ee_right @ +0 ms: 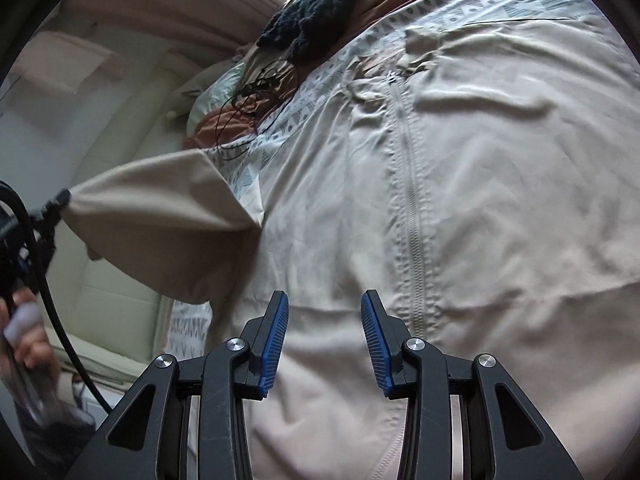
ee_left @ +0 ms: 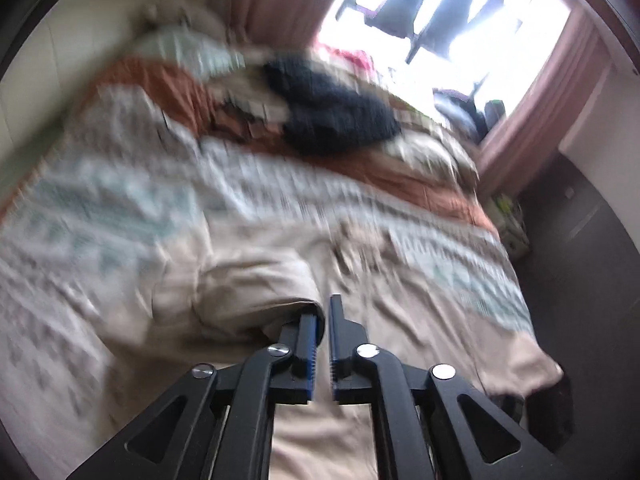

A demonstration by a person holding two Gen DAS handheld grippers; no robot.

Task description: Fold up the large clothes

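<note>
A beige zip-up jacket lies spread on the bed, its zipper running up the middle. One sleeve stretches out to the left, off the bed's side, up to my left gripper. In the blurred left wrist view, the sleeve ends in a cuff lying over the left fingertip. My left gripper shows a narrow gap between its blue pads, with no cloth pinched there. My right gripper hovers open over the jacket's lower front, nothing between its fingers.
The bed has a patterned cover with a brown band. A dark knitted garment and a thin black cable lie near the pillows. A bright window with curtains is behind. Dark floor runs beside the bed. A person's hand shows at left.
</note>
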